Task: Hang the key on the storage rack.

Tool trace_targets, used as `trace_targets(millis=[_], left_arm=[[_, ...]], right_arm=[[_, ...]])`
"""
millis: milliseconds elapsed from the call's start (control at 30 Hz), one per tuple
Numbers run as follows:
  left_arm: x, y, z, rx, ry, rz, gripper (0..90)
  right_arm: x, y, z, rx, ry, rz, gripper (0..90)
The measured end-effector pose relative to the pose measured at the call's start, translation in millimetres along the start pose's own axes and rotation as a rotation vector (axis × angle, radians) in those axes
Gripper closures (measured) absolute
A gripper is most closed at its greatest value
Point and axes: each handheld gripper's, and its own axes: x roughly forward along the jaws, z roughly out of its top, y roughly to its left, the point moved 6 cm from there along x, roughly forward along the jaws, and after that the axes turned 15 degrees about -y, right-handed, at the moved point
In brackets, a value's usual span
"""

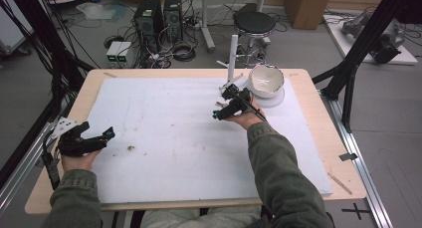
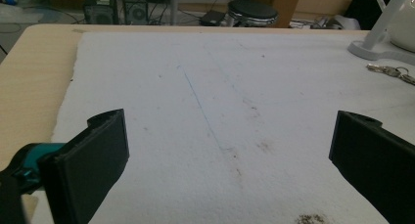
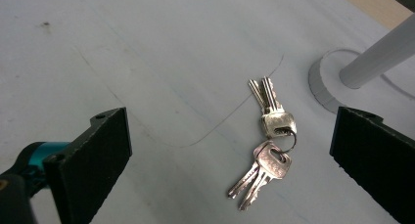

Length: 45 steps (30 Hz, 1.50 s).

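A bunch of silver keys (image 3: 266, 141) on a ring lies flat on the white foam mat (image 1: 164, 133). My right gripper (image 3: 230, 119) hovers over it, open wide, with the keys between the jaws and nearer the right one, touching neither. From the high view that gripper (image 1: 222, 103) is at the mat's far right, beside a white stand. My left gripper (image 1: 102, 137) rests open at the mat's left edge, nothing between its jaws (image 2: 230, 121). The keys (image 2: 391, 71) appear far off to its right.
A white stand with a round base (image 1: 272, 98), a thin pole (image 1: 232, 56) and a bowl-shaped head (image 1: 266, 80) sits at the far right of the mat. A small dark speck of debris (image 1: 131, 148) lies near the left gripper. The wooden table rim (image 1: 343, 153) surrounds the mat.
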Motion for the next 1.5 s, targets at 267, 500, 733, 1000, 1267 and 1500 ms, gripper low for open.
trace_targets(millis=[267,500,733,1000,1267,1500], left_arm=[[0.9,1.0,-0.2,0.0,-0.005,0.009,1.7],[1.4,0.0,-0.7,-0.003,-0.001,-0.005,1.7],[1.4,1.1,-0.5,-0.006,-0.004,-0.001,1.7],[3.1,1.0,-0.2,-0.019,-0.015,-0.01,1.7],[3.9,1.2,-0.2,-0.015,-0.021,-0.012,1.7],[4.4,1.0,0.1,-0.012,-0.028,-0.015,1.7]], right_arm=[[12.5,-7.3,7.0,-0.002,0.034,0.004,0.8],[24.5,-10.8,12.3,-0.032,0.073,0.004,0.8],[36.0,-16.2,16.5,-0.035,0.122,0.008,0.8],[50.5,-28.3,9.9,-0.033,0.194,0.026,2.5],[60.6,-33.0,-3.4,-0.029,0.249,0.071,15.5],[66.4,-37.2,-4.0,-0.053,0.235,0.084,34.1]])
